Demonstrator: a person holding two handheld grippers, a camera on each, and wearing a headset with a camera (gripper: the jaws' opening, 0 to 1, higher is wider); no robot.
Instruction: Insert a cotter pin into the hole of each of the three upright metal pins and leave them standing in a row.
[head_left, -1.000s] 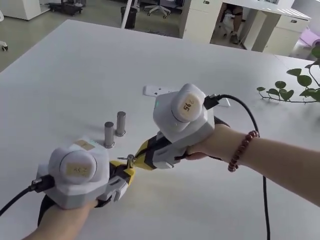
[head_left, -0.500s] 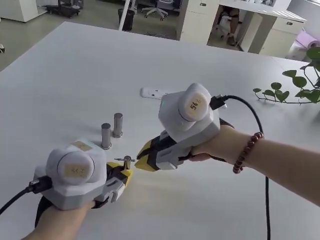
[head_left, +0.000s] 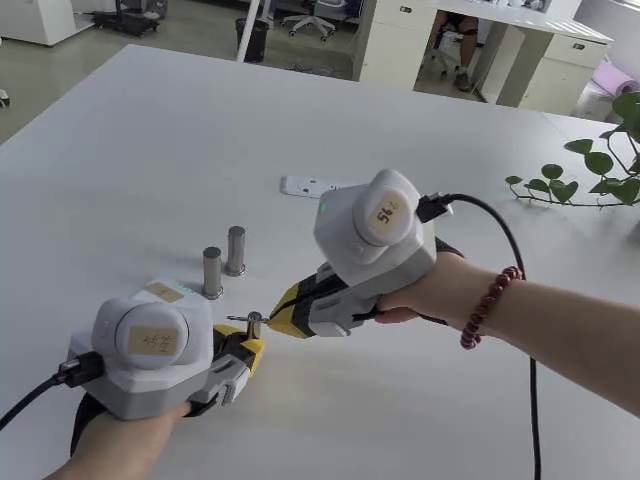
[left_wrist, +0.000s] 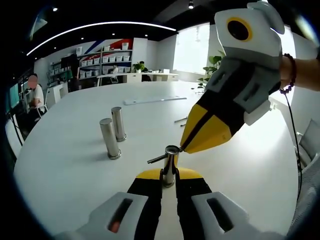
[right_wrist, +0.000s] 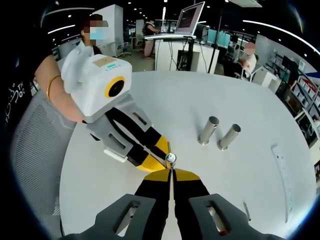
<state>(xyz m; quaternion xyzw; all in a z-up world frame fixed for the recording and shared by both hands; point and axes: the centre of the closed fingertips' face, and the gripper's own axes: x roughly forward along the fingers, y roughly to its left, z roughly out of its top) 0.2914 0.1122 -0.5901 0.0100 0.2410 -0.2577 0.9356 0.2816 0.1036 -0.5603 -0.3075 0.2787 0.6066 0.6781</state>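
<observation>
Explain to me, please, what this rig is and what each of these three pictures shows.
There is no robot: a person holds a two-jaw gripper in each hand. One picture comes from a headset camera looking down; the other two from cameras riding on the grippers. The left gripper clamps an upright metal pin. The right gripper, jaws shut, seems to pinch a cotter pin passing through that pin's hole. Two more metal pins stand on the white table nearby.

Bright, even light covers the broad white matte table (head_left: 140, 140), glaring softly toward the edge nearest the tall sunlit windows (left_wrist: 192, 47). An upright grey metal pin (left_wrist: 109, 138) casts a faint, diffuse shadow. Both gripper views bend and soften toward their edges.
</observation>
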